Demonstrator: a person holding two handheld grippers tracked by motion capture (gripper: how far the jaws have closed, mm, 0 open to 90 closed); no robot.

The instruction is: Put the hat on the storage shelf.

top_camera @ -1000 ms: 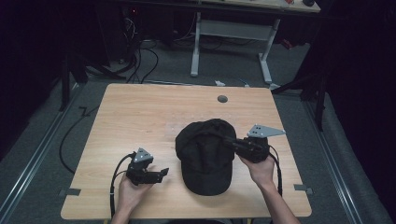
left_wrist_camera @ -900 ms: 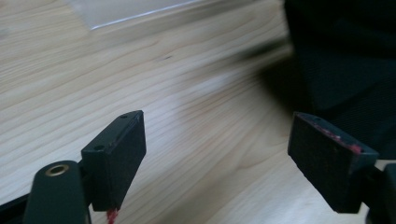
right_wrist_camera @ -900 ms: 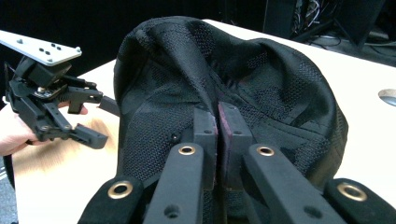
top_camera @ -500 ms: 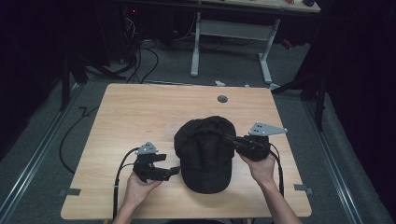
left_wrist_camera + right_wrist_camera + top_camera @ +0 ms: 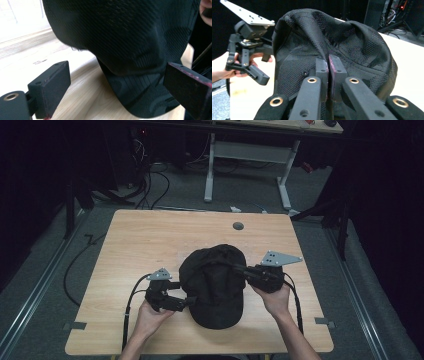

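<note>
One claw nearer cap, open

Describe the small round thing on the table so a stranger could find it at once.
Start at the wooden table and look toward its far edge, beyond the black cap. The small dark grey disc lies flat there, alone on bare wood.

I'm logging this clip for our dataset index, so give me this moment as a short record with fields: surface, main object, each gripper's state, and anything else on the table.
surface: wooden table
main object: black cap, crown up, brim toward the person
right gripper: jaws shut on a fold of the cap's crown fabric
left gripper: jaws open, either side of the brim, not closed on it
other item: small dark round disc near the far edge
hands: one on each gripper
</note>
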